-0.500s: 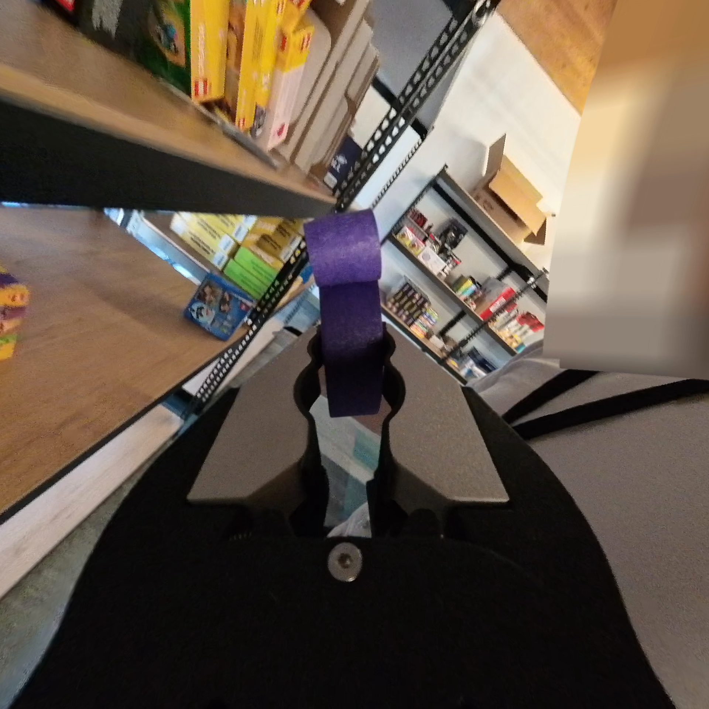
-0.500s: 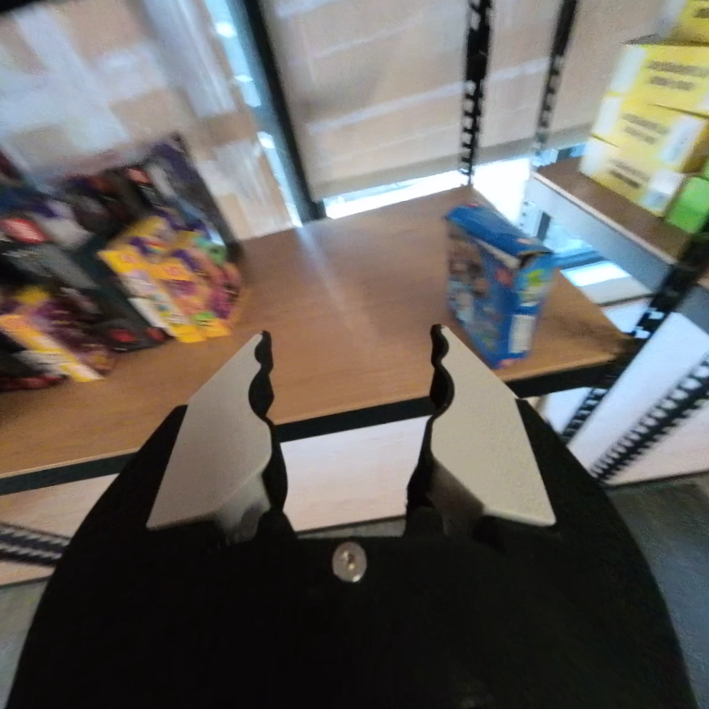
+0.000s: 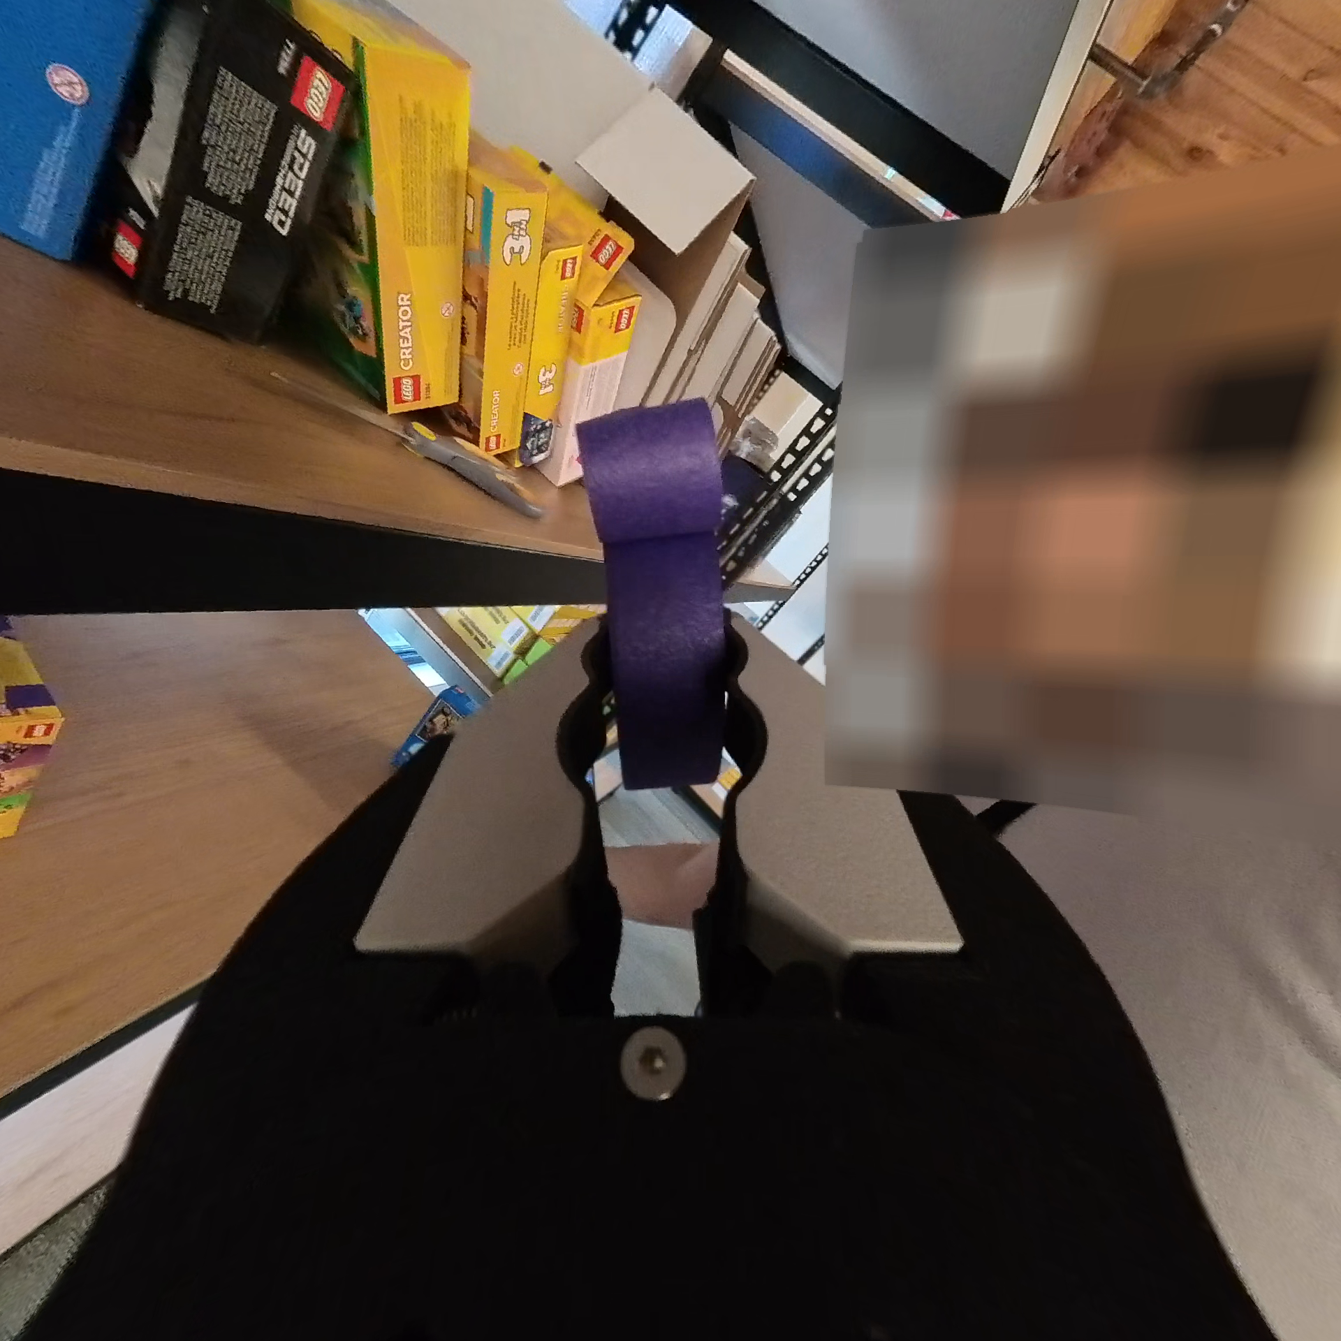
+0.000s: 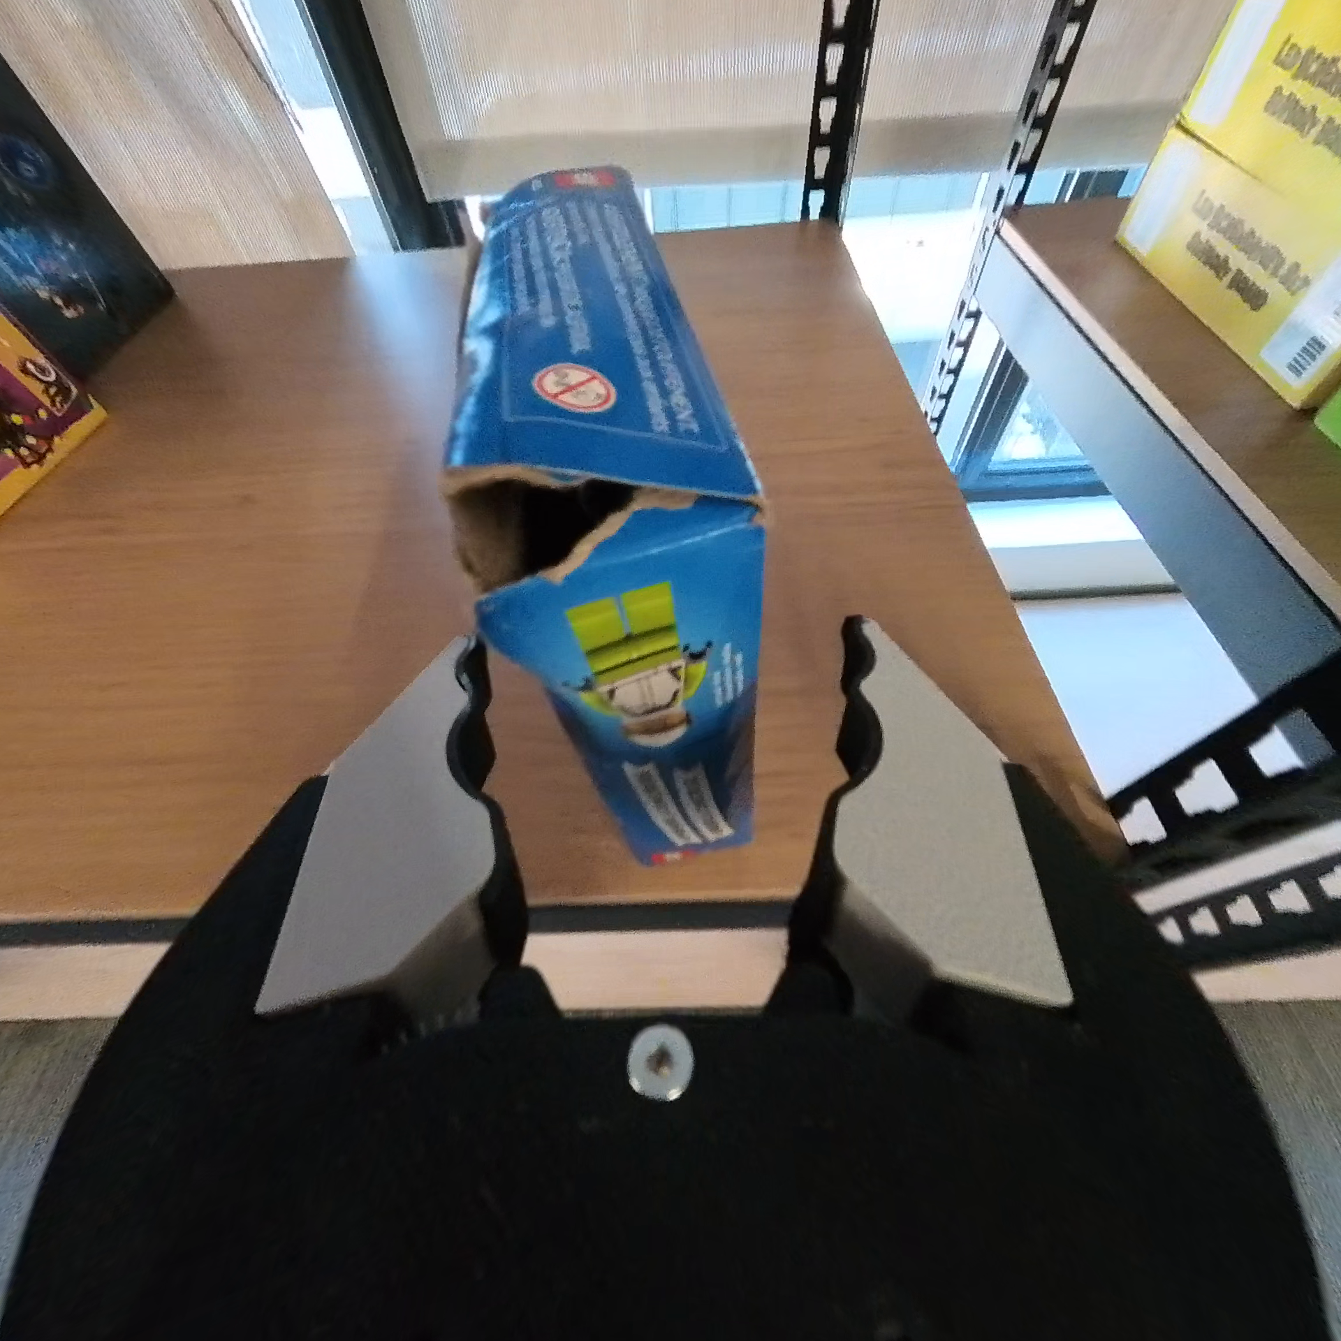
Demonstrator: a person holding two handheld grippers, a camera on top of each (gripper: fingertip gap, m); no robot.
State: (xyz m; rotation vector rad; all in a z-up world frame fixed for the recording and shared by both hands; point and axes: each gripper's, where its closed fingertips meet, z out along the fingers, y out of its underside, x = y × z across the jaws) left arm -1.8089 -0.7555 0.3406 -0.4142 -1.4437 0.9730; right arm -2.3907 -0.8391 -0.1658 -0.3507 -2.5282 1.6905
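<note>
My left gripper [image 3: 664, 638] is shut on a roll of purple tape [image 3: 657, 580], which stands on edge between the fingertips and sticks out past them, in front of the upper wooden shelf [image 3: 181, 428]. My right gripper [image 4: 664, 646] is open. A blue cardboard box [image 4: 617, 450] with a torn-open near end stands on the lower wooden shelf [image 4: 218, 617]. The box's near end sits between my open right fingers, closer to the left finger [image 4: 406, 798]; I cannot tell whether it touches. The same blue box shows small in the left wrist view [image 3: 435, 726].
Yellow and black toy boxes [image 3: 406, 239] and a pair of scissors [image 3: 472, 464] sit on the upper shelf. Dark and yellow boxes [image 4: 43, 348] stand at the lower shelf's left. Yellow boxes [image 4: 1248, 239] fill the neighbouring rack on the right, behind a black perforated upright [image 4: 972, 305]. My hands' fingertips stand some 75 cm from each other.
My right gripper has moved right and forward to the blue box, which now lies between its open fingers. My left gripper, still holding the purple tape, has tilted up toward the upper shelf.
</note>
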